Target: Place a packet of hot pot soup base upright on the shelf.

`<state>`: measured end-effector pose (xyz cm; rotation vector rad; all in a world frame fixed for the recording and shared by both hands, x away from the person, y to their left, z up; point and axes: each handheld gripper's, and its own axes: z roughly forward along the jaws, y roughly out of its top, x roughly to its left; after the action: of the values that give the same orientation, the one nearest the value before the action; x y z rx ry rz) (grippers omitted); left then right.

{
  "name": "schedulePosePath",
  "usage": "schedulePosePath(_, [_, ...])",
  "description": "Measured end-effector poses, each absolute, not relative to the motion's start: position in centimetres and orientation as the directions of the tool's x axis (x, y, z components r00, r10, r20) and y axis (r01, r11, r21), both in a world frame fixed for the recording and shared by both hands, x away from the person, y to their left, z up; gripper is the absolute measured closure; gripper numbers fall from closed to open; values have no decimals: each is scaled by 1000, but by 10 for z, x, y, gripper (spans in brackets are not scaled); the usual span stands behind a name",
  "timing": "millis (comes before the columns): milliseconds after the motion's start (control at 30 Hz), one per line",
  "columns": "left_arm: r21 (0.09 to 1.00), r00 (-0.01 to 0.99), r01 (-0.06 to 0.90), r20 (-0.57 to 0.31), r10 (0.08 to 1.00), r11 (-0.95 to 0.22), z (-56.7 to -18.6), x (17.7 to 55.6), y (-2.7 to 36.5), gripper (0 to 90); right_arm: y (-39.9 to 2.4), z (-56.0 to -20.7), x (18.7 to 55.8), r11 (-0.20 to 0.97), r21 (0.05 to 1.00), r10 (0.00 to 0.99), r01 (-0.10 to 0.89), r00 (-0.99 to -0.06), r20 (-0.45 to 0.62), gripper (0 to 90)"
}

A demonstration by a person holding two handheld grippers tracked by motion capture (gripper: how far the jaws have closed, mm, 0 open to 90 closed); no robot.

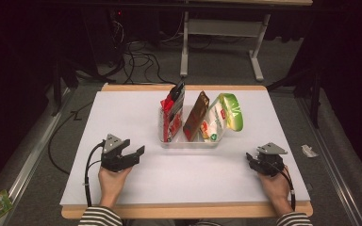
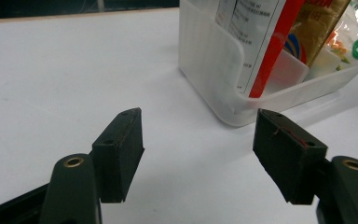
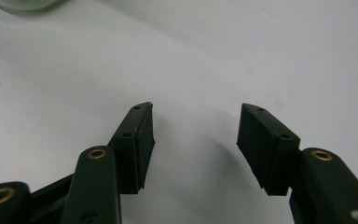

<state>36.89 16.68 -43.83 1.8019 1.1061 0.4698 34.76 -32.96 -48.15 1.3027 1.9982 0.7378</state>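
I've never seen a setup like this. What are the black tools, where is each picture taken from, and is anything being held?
A person holds a hand-held two-jaw gripper in each hand: the left gripper and the right gripper. One picture looks down from above the table; the other two come from cameras riding on each gripper, looking along its jaws. On the white surface stands a clear bin with a red packet, a brown packet and a green bag standing in it. Both grippers are open and hold nothing.

Black grippers (image 1: 139, 153), translucent white bin (image 1: 188, 142), striped sleeves (image 1: 99, 217), white table (image 1: 188, 174).
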Motion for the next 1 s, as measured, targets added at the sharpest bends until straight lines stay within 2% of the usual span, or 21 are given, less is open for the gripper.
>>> schedulePosePath(1000, [792, 452, 571, -86, 888, -214, -484, 381, 165, 341, -332, -481, 349, 343, 737, 931, 582, -313, -187, 457])
